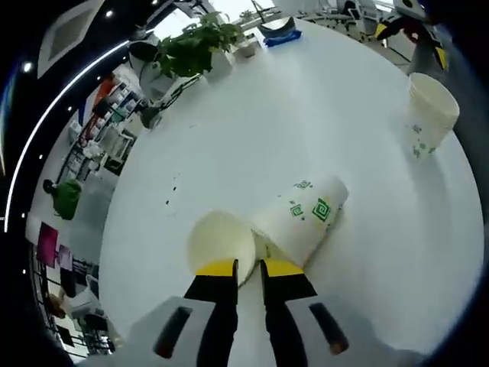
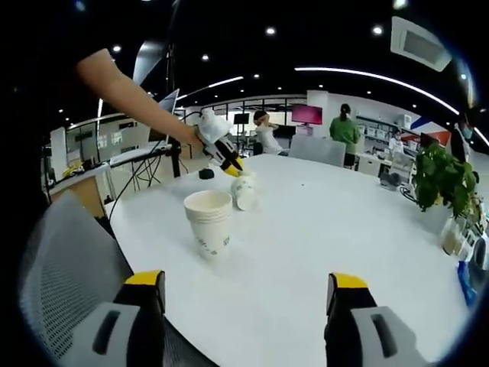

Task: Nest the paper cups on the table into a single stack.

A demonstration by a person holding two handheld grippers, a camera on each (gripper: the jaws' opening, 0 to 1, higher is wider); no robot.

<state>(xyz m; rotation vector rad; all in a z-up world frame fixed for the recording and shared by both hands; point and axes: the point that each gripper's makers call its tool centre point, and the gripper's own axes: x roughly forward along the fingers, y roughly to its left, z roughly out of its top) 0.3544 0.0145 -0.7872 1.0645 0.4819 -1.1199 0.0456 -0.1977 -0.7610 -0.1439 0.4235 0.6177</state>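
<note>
Left tool [image 1: 249,265] nearly closed, pinching the rim of a tipped cup [image 1: 294,222] lying on the white worktop [image 1: 252,130]. Right tool [image 2: 246,287] wide open, holding nothing, hovering short of the upright cup stack [image 2: 208,220]. Step looks like pickup of the loose cup; next, lift it, turn it upright, drop it into the stack. Office room: plant [image 1: 195,42], dark ceiling, strip lights

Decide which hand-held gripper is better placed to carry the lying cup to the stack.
Left. The left hand-held gripper is closed at the lying cup's rim, while the right hand-held gripper hangs open, short of the upright stack.
</note>
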